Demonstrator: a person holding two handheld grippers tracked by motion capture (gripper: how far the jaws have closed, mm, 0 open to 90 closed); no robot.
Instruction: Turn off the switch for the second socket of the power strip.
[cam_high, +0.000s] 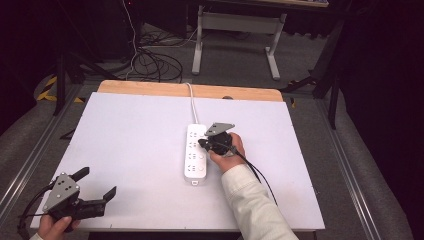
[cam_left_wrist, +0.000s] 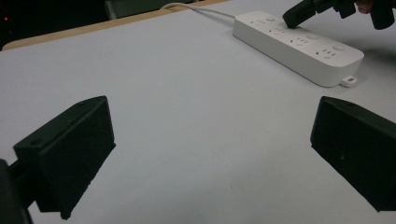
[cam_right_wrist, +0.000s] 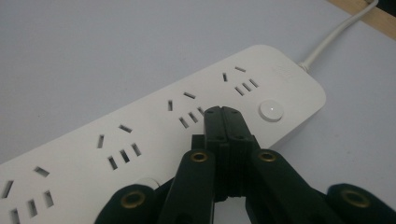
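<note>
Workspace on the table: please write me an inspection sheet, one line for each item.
Surface: white sheet covering the table, wooden edge at the far side.
Job's things: white power strip, four socket groups, each with a round button.
Clutter: nothing seen.
Grippers: left claw open, at the near left corner; right claw shut, tips on the strip's top.
Cables: strip's white cord runs to the far edge; black gripper cable beside the sleeve.
Surroundings: floor cables, white table legs.

One power strip (cam_high: 195, 155) with one white cord (cam_high: 192, 102) is being counted on one table (cam_high: 125, 150). Four socket groups are being shown on it. Two grippers are being registered: left gripper (cam_high: 95, 185), right gripper (cam_high: 202, 143).
</note>
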